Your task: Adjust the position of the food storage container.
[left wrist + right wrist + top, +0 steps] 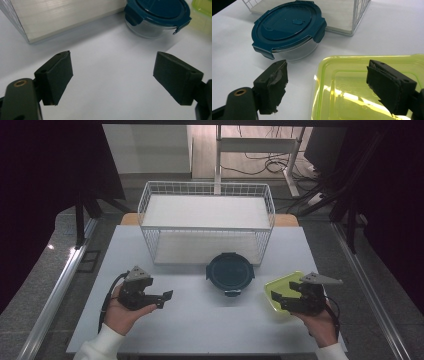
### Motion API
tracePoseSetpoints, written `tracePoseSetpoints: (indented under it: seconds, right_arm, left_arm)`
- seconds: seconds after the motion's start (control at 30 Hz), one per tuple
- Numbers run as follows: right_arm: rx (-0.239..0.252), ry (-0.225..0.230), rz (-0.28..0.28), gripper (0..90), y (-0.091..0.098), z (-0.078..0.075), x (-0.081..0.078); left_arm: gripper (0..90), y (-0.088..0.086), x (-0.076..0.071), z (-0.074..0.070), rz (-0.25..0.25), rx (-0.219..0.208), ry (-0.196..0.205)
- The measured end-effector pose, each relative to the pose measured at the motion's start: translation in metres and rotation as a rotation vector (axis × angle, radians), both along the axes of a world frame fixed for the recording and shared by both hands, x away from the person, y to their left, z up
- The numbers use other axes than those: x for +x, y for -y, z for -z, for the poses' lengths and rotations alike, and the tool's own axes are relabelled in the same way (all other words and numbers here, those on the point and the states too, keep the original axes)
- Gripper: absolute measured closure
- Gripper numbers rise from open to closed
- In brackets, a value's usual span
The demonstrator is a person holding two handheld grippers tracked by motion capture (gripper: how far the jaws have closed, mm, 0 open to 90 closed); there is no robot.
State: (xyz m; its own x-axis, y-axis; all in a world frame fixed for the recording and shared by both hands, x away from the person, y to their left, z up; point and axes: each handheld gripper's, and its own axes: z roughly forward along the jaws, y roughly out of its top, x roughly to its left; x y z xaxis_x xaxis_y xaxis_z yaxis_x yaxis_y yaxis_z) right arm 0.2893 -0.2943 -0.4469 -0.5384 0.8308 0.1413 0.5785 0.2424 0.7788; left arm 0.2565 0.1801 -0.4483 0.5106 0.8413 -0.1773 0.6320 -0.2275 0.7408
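The yellow-green container (280, 287) lies flat on the white table (200, 320) at the person's right, near the front edge, and the right gripper (276, 299) hangs over it with its jaws spread wide and nothing between them. In the right gripper view the container (352, 82) is see-through and shallow with a raised rim; one jaw stands over its inner part, the other over the bare table just beside its left rim. Whether the jaws touch the plastic cannot be told.

A round glass bowl with a dark blue clip-on lid (230, 273) sits near the middle of the table, just left of the container and apart from it. Its lid is on, with clips down at the sides, as the right gripper view (288, 28) shows.

Behind the bowl stands a white wire basket (150, 215) with a pale board inside it; the bowl sits just in front of its lower right corner.

The left gripper (165, 299) is held over bare table at the person's left, well apart from the bowl, jaws pointing toward the middle. They too stand wide with nothing in them, and the left gripper view has only white tabletop between them.
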Motion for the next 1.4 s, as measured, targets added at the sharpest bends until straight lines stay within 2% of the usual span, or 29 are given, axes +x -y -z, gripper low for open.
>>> tracePoseSetpoints:
  seconds: [0.17, 0.3, 0.4, 0.7, 1.07, 1.3, 1.4]
  right_arm:
    - [0.011, -0.003, -0.003, 19.1, 0.001, -0.001, 0.002]
    - [-0.009, -0.007, -0.02, 20.3, -0.006, 0.001, 0.002]
    - [-0.011, -0.015, -0.023, 21.0, -0.012, 0.0, 0.001]
    - [-0.015, 0.01, -0.025, 23.8, -0.012, -0.007, -0.004]
    - [-0.024, -0.024, -0.016, 28.1, -0.009, -0.004, 0.004]
    - [-0.061, -0.05, -0.022, 30.1, -0.018, -0.007, 0.013]
    - [-0.076, -0.057, -0.014, 30.0, -0.023, -0.011, 0.02]
  left_arm:
    - [15.4, -0.002, -0.004, -0.001, -0.017, -0.011, 0.007]
    - [15.2, -0.007, -0.006, 0.001, -0.018, -0.003, 0.012]
    - [14.8, -0.016, -0.007, 0.006, -0.042, -0.02, -0.008]
    - [14.8, -0.016, -0.012, 0.002, -0.03, -0.032, 0.008]
    - [14.8, -0.014, -0.008, 0.006, -0.021, -0.029, -0.005]
    - [14.6, -0.021, -0.01, 0.01, -0.021, -0.031, -0.017]
    - [14.5, -0.024, -0.009, 0.012, -0.012, -0.049, -0.031]
